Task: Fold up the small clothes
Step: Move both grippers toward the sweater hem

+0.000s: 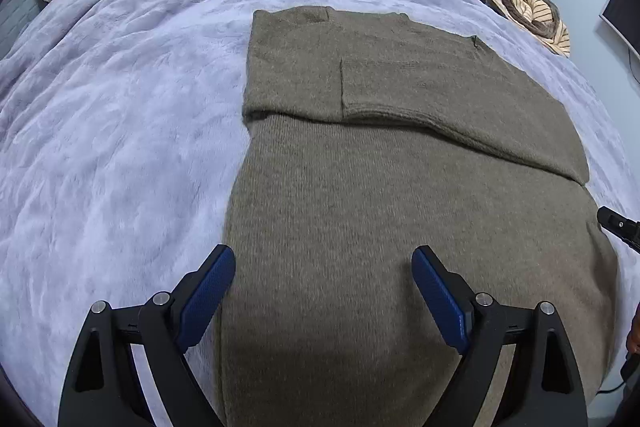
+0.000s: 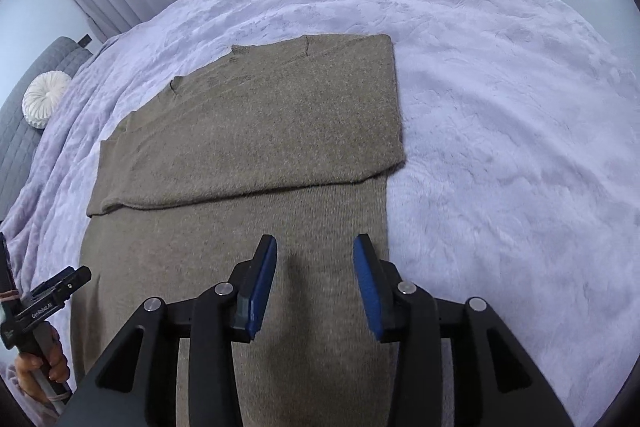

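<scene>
The olive sweater (image 1: 360, 187) lies flat on the lilac blanket (image 1: 120, 107), sleeves folded across its chest. Your left gripper (image 1: 324, 291) is spread wide, your right gripper (image 2: 316, 283) partly spread; both are empty. Pinch both hem corners evenly, then lift together toward the collar.

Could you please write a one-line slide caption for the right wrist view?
Right gripper open above an olive sweater, sleeves folded in, on a lavender blanket.
</scene>
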The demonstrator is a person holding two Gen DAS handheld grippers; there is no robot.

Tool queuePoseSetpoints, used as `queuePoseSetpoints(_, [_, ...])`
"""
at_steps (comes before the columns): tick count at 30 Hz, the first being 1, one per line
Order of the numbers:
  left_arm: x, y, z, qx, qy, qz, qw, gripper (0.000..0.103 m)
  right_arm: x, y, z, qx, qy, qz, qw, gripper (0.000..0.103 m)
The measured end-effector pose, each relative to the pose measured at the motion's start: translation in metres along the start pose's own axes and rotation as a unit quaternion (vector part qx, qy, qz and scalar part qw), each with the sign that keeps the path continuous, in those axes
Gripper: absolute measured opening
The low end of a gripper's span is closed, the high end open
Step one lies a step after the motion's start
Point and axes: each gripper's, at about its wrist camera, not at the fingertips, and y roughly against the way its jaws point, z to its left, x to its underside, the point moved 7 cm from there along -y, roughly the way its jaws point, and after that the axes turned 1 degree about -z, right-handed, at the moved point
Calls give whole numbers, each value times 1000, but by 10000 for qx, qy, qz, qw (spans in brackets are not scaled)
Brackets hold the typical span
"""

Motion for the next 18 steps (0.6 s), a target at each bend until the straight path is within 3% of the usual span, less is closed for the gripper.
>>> queuePoseSetpoints(3, [14,10,0,-23,34,-17,10000,91,13,10,6,178,204,-8,9996,44])
queuePoseSetpoints(7, [30,23,4,11,205,-32,9998,91,27,22,15,320,414,-26,9986,52])
queuePoseSetpoints(18, [72,56,6,77,201,-115,9997,91,59,56,43,355,771,-201,9962,53])
